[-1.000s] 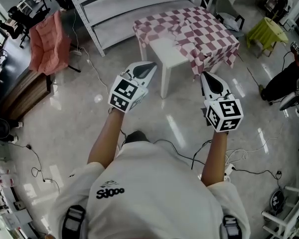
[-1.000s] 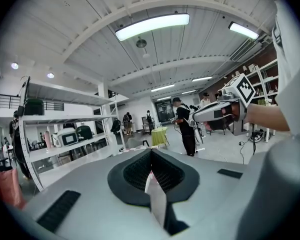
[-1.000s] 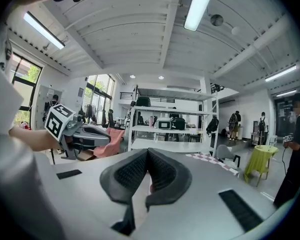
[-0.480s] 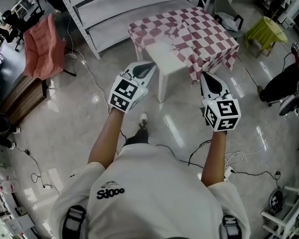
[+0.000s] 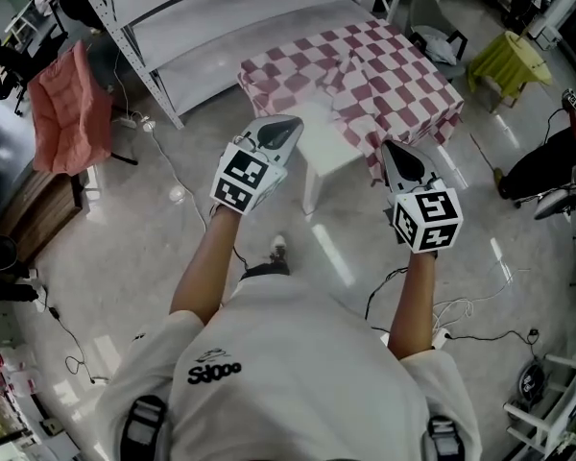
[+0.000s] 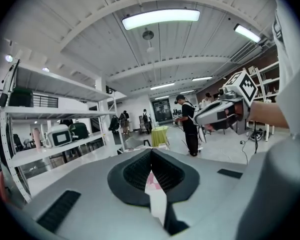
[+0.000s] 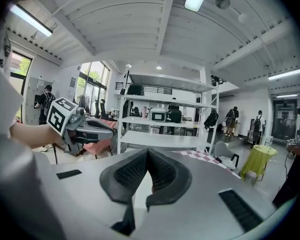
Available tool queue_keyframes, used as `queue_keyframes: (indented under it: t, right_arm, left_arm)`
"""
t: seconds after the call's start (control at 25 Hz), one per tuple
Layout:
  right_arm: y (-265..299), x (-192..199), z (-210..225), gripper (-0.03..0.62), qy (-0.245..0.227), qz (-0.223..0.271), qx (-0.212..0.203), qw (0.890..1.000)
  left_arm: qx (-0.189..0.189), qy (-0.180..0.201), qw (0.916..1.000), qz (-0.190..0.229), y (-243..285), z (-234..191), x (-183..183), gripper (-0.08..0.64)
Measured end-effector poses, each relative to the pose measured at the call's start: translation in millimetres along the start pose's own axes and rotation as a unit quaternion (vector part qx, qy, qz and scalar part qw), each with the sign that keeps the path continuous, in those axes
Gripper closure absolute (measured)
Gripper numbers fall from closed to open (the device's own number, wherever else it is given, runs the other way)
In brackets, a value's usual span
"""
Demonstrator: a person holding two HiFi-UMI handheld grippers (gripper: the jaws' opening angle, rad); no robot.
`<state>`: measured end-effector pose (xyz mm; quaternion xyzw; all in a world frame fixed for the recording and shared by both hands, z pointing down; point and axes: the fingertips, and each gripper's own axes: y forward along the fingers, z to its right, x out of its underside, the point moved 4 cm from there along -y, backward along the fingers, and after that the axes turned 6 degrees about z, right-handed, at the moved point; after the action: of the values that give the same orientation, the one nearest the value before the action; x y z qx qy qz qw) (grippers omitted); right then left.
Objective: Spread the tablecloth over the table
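A pink-and-white checked tablecloth (image 5: 389,65) lies rumpled over the far part of a small white table (image 5: 317,142), whose near corner is bare. My left gripper (image 5: 293,123) hovers over that bare corner, shut and empty. My right gripper (image 5: 389,145) is level with it at the cloth's near hanging edge, also shut with nothing in it. In the left gripper view the jaws (image 6: 151,151) meet, and a strip of checked cloth (image 6: 154,186) shows below them. The right gripper view shows its jaws (image 7: 146,151) closed and the tablecloth (image 7: 202,156) ahead on the right.
A metal shelf rack (image 5: 202,8) stands behind the table. A pink cloth (image 5: 67,104) hangs at the left, and a yellow-green stool (image 5: 507,60) and a grey chair (image 5: 437,27) are at the right. Cables (image 5: 461,329) trail over the glossy floor. People stand in the distance (image 6: 190,124).
Both grippers and the person have advanced toward the table, which now sits closer under the jaw tips. Both stay shut.
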<state>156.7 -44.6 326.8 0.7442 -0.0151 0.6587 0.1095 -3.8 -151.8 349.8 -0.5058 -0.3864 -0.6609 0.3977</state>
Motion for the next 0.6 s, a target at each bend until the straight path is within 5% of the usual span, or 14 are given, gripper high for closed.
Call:
queue_keyframes:
  t: [0.6]
  right_arm:
    - [145.3,4.1,48.4,0.571,0.011,-0.03,0.056,0.998]
  left_arm:
    - [0.052,-0.029,0.9982,-0.014,94.3,-130.3,45.4,0.531]
